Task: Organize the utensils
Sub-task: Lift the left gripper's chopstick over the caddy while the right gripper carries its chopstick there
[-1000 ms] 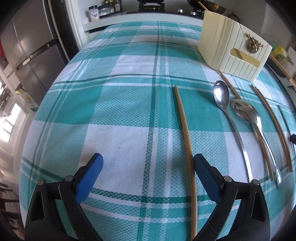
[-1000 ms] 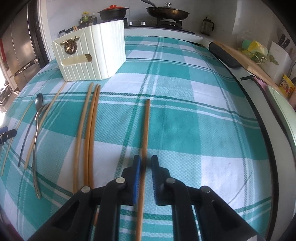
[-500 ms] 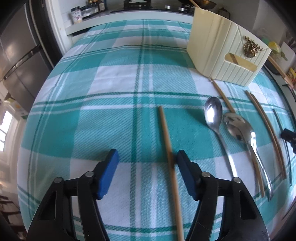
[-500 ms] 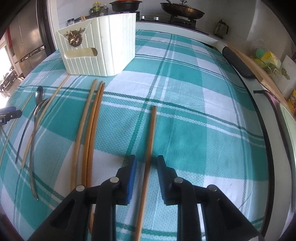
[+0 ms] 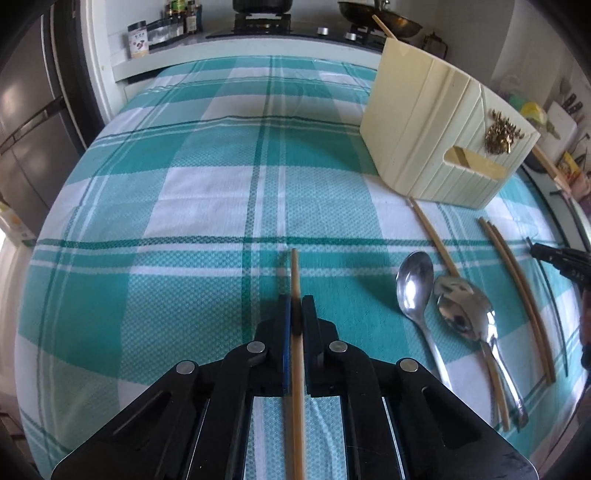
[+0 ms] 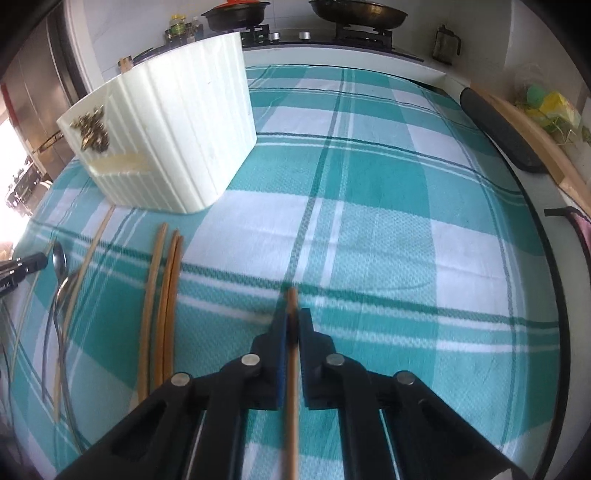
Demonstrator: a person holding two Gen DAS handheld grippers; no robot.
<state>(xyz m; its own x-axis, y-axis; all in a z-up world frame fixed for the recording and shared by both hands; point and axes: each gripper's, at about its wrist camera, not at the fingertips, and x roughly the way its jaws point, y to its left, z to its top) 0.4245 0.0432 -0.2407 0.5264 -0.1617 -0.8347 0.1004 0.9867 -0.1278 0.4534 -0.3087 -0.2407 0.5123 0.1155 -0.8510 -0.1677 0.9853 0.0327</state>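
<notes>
My left gripper is closing its jaws on a light wooden chopstick lying on the teal plaid cloth, and the blue pads press its sides near the far end. My right gripper is closing likewise, its pads pressed on a darker chopstick. A cream ribbed utensil holder stands further back. Two metal spoons and more chopsticks lie between my two grippers, in the right wrist view as chopsticks and spoons.
A stove with pans and jars line the counter behind the table. A fridge stands at the left. A wooden board and a dark pad lie along the right edge. The other gripper's black tip shows at the right.
The left jaws went from wide open to closed on the light chopstick. The right jaws opened slightly, slid forward along their chopstick and closed again near its tip. The holder looks nearer.
</notes>
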